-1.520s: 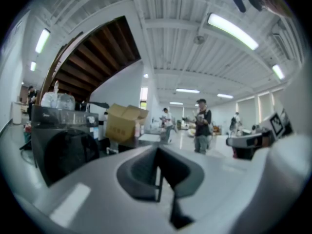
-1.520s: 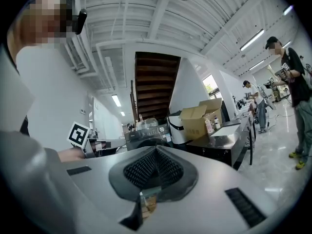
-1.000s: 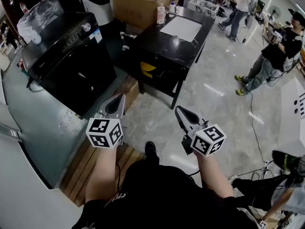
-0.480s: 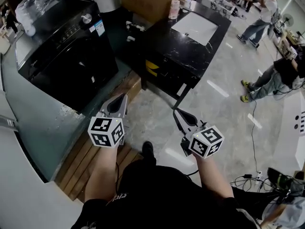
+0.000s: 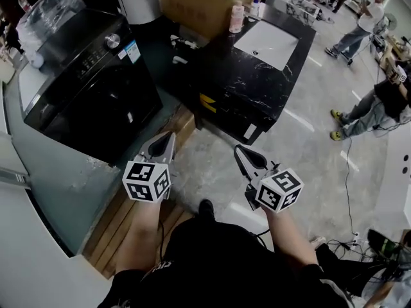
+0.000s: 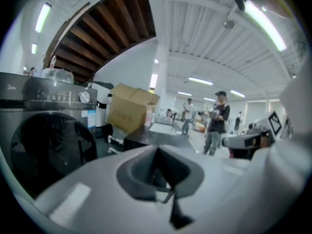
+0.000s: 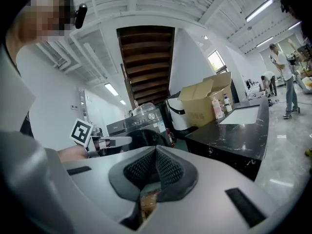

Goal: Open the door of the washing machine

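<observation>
No word or number can be read with certainty. A blue-and-white sticker [image 5: 133,51] is seen on the washing machine [image 5: 90,98], upper left of the head view, its print too small. Print on the cardboard box [image 5: 192,8] is blurred. Square code markers are carried by the left gripper [image 5: 169,136] and the right gripper [image 5: 239,150]

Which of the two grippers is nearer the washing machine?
The left gripper: it is close to the washing machine's front corner, while the right gripper is farther over, in front of the black table.
</observation>
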A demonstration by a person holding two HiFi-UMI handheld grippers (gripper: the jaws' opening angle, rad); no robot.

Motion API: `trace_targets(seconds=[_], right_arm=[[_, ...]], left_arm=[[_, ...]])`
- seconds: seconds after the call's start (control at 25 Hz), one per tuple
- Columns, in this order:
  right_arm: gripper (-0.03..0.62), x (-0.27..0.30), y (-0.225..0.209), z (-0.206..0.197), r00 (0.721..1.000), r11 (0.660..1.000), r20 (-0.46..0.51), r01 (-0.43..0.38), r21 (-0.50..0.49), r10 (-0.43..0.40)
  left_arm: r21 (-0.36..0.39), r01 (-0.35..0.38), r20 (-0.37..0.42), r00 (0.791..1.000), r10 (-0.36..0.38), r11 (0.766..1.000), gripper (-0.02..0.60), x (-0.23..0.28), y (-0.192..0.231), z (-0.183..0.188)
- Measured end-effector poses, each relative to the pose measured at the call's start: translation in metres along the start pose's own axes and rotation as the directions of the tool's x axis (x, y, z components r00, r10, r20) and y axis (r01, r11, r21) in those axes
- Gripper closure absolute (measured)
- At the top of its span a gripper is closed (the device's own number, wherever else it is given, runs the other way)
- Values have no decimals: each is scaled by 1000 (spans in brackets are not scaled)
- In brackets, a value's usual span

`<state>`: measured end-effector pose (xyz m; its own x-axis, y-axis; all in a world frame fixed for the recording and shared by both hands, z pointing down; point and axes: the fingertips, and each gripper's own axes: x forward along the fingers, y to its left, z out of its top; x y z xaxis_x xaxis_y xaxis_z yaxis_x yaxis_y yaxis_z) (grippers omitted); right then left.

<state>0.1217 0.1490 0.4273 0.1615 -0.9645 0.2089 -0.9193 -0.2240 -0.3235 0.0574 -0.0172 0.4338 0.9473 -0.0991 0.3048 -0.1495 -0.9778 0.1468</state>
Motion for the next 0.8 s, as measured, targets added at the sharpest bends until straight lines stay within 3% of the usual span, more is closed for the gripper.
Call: trace_targets(seconds=[0.44,0.8], right_arm=[[600,1,-10,22,999,999,17,38,-30,-38],[600,54,-9,39,995,992,-30,-97,-87,95]], left_arm=[[15,68,18,998,-68,998,574,16,-8,21],[-53,-3,52,999,5,999,574,34,20,33]])
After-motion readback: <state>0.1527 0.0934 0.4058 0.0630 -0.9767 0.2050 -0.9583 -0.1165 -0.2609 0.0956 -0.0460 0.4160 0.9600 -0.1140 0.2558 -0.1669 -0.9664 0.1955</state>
